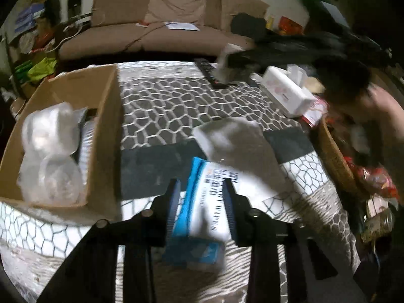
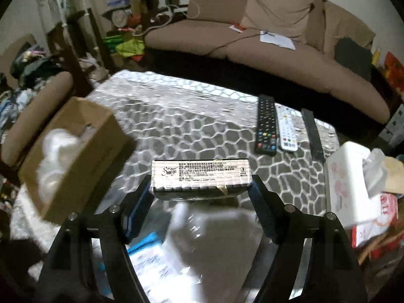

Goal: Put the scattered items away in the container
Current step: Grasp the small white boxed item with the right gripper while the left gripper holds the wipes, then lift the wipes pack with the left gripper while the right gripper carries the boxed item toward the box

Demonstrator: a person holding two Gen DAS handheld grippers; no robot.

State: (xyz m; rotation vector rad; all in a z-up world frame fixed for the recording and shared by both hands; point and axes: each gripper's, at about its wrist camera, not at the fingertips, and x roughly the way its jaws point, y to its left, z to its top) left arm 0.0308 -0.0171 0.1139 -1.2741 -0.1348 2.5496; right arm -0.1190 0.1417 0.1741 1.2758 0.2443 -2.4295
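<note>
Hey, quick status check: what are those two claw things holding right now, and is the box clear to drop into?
Left gripper shut on blue-and-white packet. Right gripper shut on wrapped paper pack. Cardboard box open, clear plastic already inside. Nothing blocking.

Dim, cluttered living room behind your table.
You face a tan sofa (image 2: 265, 48) with loose papers (image 2: 276, 40) and a cord on its seat; pale wall behind it; piled clutter (image 2: 126, 17) in the left corner; the table (image 2: 176, 116) wears a grey honeycomb-pattern cloth; a padded brown chair arm (image 2: 38, 106) at left.
</note>
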